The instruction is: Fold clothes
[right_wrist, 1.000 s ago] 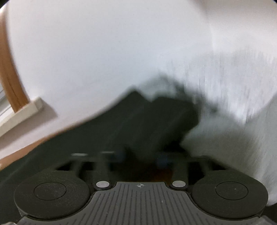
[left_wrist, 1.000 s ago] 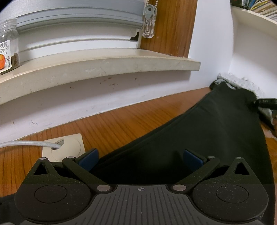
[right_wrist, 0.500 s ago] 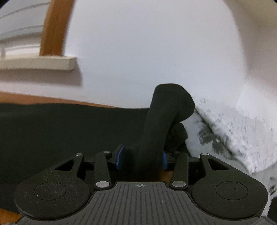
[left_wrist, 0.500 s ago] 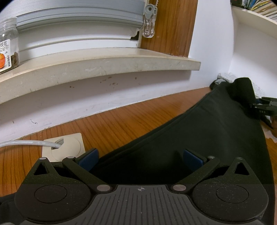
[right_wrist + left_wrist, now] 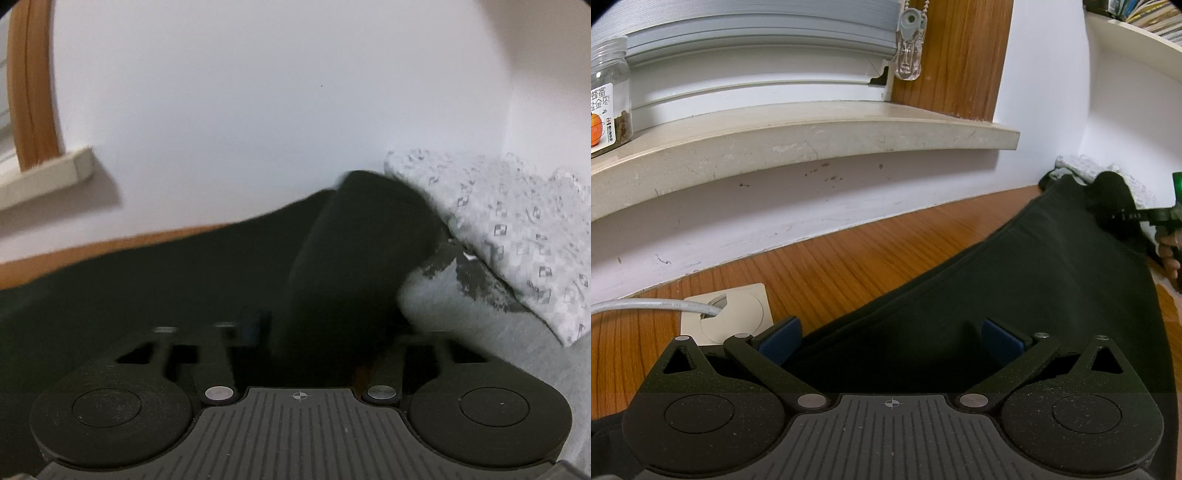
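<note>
A black garment (image 5: 1015, 295) is laid along the wooden table (image 5: 849, 266), reaching from under the left gripper (image 5: 890, 332) to the far corner ahead and to its right. The left gripper's blue pads (image 5: 999, 334) are spread wide above the near end of the cloth and nothing is pinched; it is judged to be poised there so that this end can be pinned or taken up.

At the far end, a fold of the garment (image 5: 354, 266) is raised between the jaws of the right gripper (image 5: 317, 332), which are closing on it. The raised flap suggests that this end is about to be carried back over the body for a first fold. The view is blurred, so the exact contact of the pads cannot be resolved.

Just right of that gripper a grey patterned cloth (image 5: 509, 229) is heaped against the white wall (image 5: 258, 110). Ahead of the left gripper, a sill (image 5: 812, 140) is seen with a jar (image 5: 609, 96) at its left end, closed blinds (image 5: 757, 40) above, and a cable (image 5: 646, 304) fed into a table port (image 5: 738, 314) just left of the pads.
</note>
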`<state>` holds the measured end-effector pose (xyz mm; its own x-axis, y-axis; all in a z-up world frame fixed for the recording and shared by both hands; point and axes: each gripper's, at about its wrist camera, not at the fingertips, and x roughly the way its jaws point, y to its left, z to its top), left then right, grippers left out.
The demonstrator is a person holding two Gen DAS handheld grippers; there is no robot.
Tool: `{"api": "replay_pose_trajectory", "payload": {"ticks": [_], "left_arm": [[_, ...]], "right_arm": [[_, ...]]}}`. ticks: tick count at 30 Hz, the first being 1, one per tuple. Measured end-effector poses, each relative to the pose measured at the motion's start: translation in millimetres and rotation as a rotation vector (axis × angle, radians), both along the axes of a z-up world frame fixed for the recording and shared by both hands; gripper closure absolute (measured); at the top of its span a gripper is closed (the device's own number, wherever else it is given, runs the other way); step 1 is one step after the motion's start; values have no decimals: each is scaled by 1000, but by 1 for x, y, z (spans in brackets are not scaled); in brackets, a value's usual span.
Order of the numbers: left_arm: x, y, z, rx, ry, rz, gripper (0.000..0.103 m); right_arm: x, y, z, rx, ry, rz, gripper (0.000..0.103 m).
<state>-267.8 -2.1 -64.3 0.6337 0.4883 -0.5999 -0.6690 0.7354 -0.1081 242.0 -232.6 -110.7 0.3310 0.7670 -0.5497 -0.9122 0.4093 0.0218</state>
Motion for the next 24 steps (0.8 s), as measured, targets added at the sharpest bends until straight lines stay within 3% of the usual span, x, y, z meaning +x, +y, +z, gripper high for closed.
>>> {"api": "replay_pose_trajectory", "payload": {"ticks": [5,8,11,13,15,17,19,20,21,24], "left_arm": [[4,-4,2,31,15,11,0],[18,-2,11,65,9,41,0],[43,-2,34,107,-23,88,0],[56,-5,55,98,-84,75,0],[63,-15,74,111,-115,57,0],[63,-26,88,142,-119,42,0],[56,-36,95,175,-96,26,0],[51,-40,96,191,-82,25,0],[44,-41,95,207,-65,31,0],[17,-40,89,222,-4,68,0]], "right_arm": [[-26,-8,33,99,-227,29,91],[-39,-14,61,131,-414,36,91],[-25,-22,91,123,-566,0,92],[1,-35,107,106,-621,-81,92],[39,-50,115,68,-643,-212,90],[78,-62,111,-22,-569,-298,83],[108,-79,104,-66,-457,-342,65],[113,-88,101,-49,-441,-361,43],[117,-96,98,-34,-432,-380,30],[109,-105,90,-16,-440,-400,27]]}}
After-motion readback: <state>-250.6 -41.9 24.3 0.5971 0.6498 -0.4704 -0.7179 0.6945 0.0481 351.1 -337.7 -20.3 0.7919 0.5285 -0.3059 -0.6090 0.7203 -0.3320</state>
